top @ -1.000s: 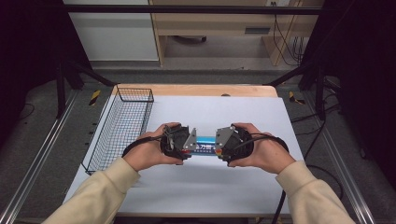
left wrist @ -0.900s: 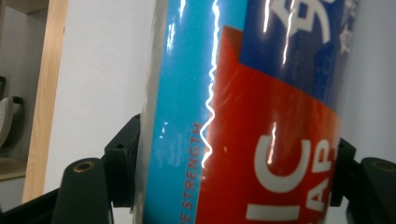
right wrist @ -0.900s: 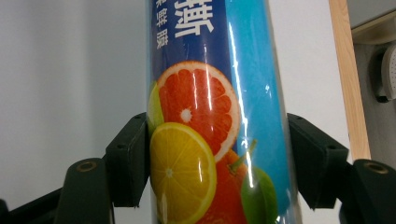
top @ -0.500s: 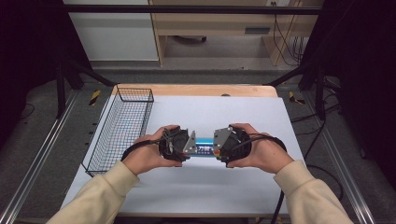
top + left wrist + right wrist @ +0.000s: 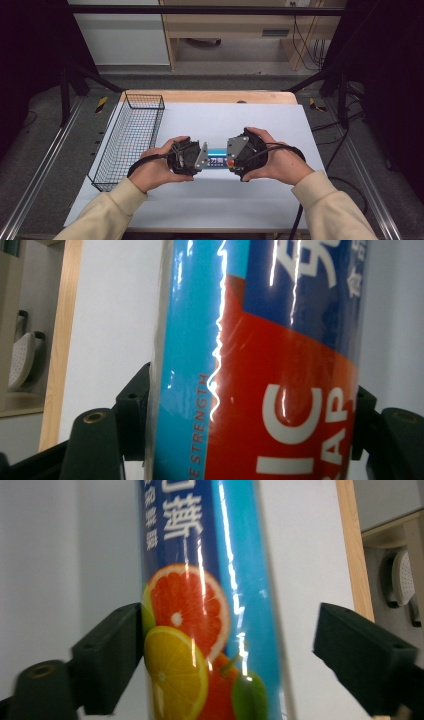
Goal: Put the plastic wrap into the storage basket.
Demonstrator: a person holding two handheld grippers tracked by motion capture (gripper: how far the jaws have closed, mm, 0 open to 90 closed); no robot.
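A long blue box of plastic wrap (image 5: 216,161) lies across the white table top (image 5: 250,120), between the two hand-held grippers. In the left gripper view the box (image 5: 260,360) shows red and blue panels with white lettering. My left gripper (image 5: 247,410) is shut on it, both black jaws pressed to its sides. In the right gripper view the box (image 5: 210,605) shows citrus fruit pictures. My right gripper (image 5: 230,650) is open around it: one jaw touches the box, the other stands well off. From above, the left gripper (image 5: 202,159) and right gripper (image 5: 231,159) face each other.
A black wire basket (image 5: 131,137) stands along the table's left side, close to the left hand. A wooden strip (image 5: 210,96) runs along the far edge. Metal rails (image 5: 45,165) flank the table; shelving (image 5: 240,30) stands behind.
Both hands and the box have shifted slightly toward the near edge, and the two grippers have drawn a little closer together.
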